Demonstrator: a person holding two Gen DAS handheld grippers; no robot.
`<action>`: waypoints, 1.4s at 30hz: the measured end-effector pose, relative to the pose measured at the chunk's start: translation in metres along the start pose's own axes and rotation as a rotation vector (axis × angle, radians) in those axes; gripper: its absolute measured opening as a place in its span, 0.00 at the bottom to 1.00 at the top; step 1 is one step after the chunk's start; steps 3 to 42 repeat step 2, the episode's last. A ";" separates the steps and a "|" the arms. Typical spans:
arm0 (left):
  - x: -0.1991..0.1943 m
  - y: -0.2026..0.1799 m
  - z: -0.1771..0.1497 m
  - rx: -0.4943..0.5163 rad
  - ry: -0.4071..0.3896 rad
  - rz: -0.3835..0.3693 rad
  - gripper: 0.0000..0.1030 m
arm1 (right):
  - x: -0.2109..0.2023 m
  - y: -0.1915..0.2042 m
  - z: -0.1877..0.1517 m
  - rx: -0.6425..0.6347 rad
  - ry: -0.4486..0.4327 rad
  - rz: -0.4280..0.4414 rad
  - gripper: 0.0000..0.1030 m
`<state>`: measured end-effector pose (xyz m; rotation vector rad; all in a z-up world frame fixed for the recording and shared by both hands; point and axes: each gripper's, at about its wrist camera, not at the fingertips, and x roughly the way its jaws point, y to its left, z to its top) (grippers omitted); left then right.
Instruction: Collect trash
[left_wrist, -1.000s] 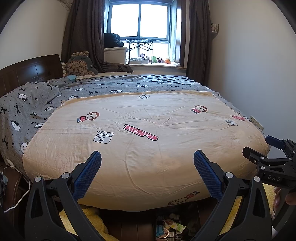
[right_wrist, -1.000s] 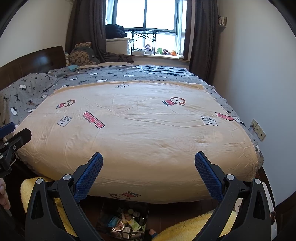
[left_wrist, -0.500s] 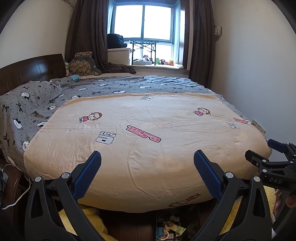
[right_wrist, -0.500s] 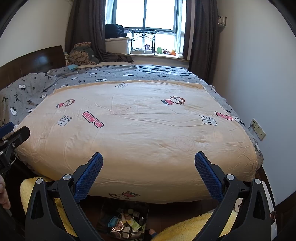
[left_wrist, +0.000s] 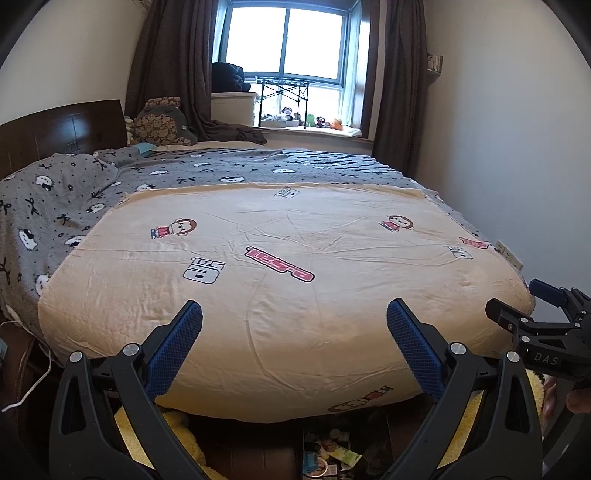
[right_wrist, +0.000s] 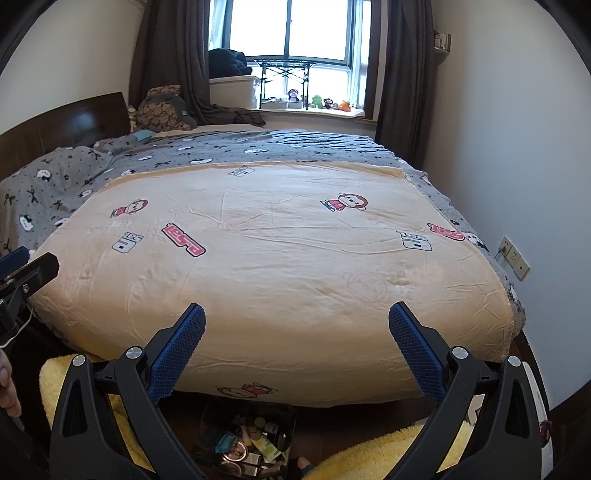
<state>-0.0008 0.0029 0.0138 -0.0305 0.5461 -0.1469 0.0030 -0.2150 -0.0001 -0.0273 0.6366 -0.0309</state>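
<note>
Both grippers hang side by side over the near edge of a bed, pointing toward the window (left_wrist: 286, 44) at the far end. The left gripper (left_wrist: 294, 345) has its blue-padded jaws spread wide with nothing between them; the right gripper (right_wrist: 296, 347) is likewise wide open and empty. In the left view the right gripper shows at the right edge, a hand (left_wrist: 576, 397) behind it; in the right view the left gripper shows at the left edge. A cream blanket (right_wrist: 280, 288) printed with cartoon monkeys covers the near part of the bed, over a grey spread (left_wrist: 55, 206) that reaches the dark headboard (left_wrist: 62, 133) on the left. The trash sits in a dark bin (right_wrist: 247, 443) on the floor just below the near bed edge, between the right gripper's fingers; it holds wrappers and small packets. A yellow rug (right_wrist: 373, 458) lies beside the bin. A wall socket (right_wrist: 513, 258) is on the right wall.
</note>
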 end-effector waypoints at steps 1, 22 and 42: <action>0.003 0.000 -0.001 0.005 0.003 0.001 0.92 | 0.001 -0.001 0.001 0.003 -0.001 -0.003 0.97; 0.007 0.000 -0.001 0.010 0.010 0.002 0.92 | 0.002 -0.002 0.001 0.006 -0.002 -0.004 0.97; 0.007 0.000 -0.001 0.010 0.010 0.002 0.92 | 0.002 -0.002 0.001 0.006 -0.002 -0.004 0.97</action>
